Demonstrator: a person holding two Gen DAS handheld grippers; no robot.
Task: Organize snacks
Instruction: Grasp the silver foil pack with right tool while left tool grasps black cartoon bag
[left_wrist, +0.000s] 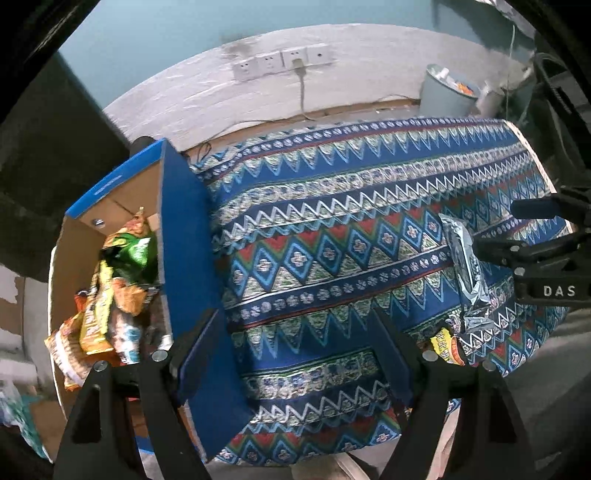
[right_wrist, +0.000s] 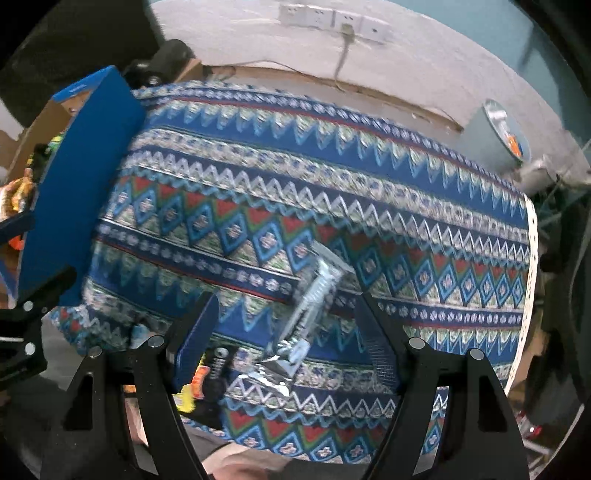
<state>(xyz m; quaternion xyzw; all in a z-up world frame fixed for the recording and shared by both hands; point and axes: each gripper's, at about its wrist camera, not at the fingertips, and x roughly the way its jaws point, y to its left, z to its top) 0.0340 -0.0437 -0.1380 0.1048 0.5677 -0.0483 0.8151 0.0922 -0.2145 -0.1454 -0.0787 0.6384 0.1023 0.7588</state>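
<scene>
Snacks occupy two places: most are packed in the box, and two lie loose on the table.

Table (left_wrist: 332, 206): covered by a blue patterned cloth with zigzag and diamond bands. It fills the centre of both wrist views.

Box (left_wrist: 184, 236): blue outside, brown cardboard inside, standing at the table's left end with its near flap raised against the cloth edge. Inside it sits a heap of snack bags (left_wrist: 110, 291), green, yellow and orange, pressed close together.

Bin (left_wrist: 445, 94): pale, round, on the floor beyond the far right corner of the table, near the wall with its row of sockets (left_wrist: 280, 61).

Silver packet (right_wrist: 306, 317): long, foil-wrapped, lying flat on the cloth toward the table's near edge.

Yellow-orange packet (left_wrist: 447, 345): small, at the near edge, just beside the silver packet's lower end.

Right gripper (right_wrist: 288, 332): jaws wide apart, pointing down over the silver packet, which lies between the fingers; neither pad presses on it.

Left gripper (left_wrist: 299, 354): jaws wide apart over bare cloth, the left finger close to the box flap, nothing between them.
</scene>
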